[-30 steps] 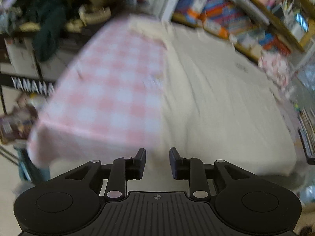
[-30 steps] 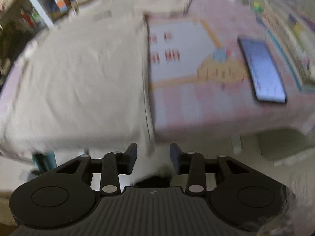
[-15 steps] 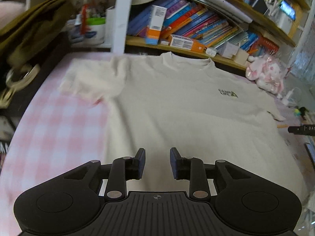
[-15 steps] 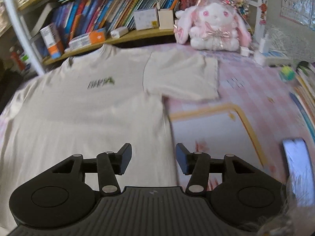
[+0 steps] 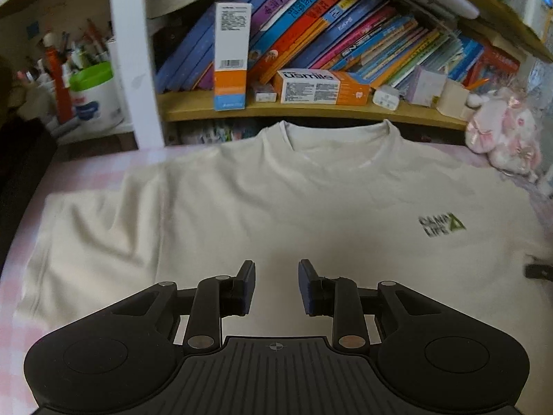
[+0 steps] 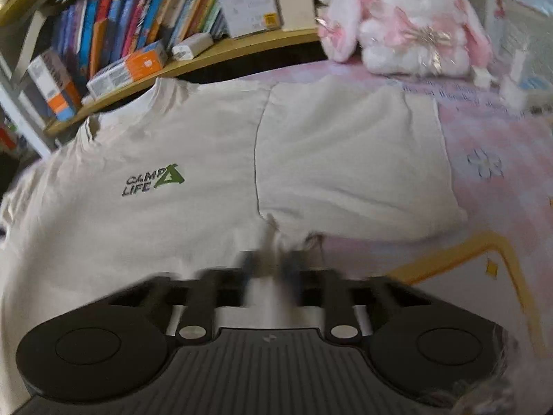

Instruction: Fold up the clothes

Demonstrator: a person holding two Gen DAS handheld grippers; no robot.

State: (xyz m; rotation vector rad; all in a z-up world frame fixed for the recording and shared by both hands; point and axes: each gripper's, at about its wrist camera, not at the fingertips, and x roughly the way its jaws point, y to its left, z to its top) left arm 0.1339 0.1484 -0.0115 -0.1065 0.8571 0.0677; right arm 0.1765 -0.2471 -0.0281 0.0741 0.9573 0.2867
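Right hand-held gripper (image 6: 268, 269): jaws blurred; they have just been closing and now stand shut, with a pinch of cloth between them at the armpit of the cream short-sleeved cotton T-shirt with a green-and-black chest logo (image 6: 155, 180). Left hand-held gripper (image 5: 276, 287): jaws narrowly apart, nothing between them, poised above the shirt's chest, below the collar. The T-shirt lies spread flat, front up, on the pink checked cloth-covered surface (image 5: 79, 173), collar toward the wooden bookshelf of coloured books (image 5: 311, 110). A pink-and-white plush rabbit (image 6: 408, 17) sits beyond the shirt's sleeve. Judgement: folding has barely begun. Both sleeves are out flat and no fold is visible; the sleeve folds and body folds remain.
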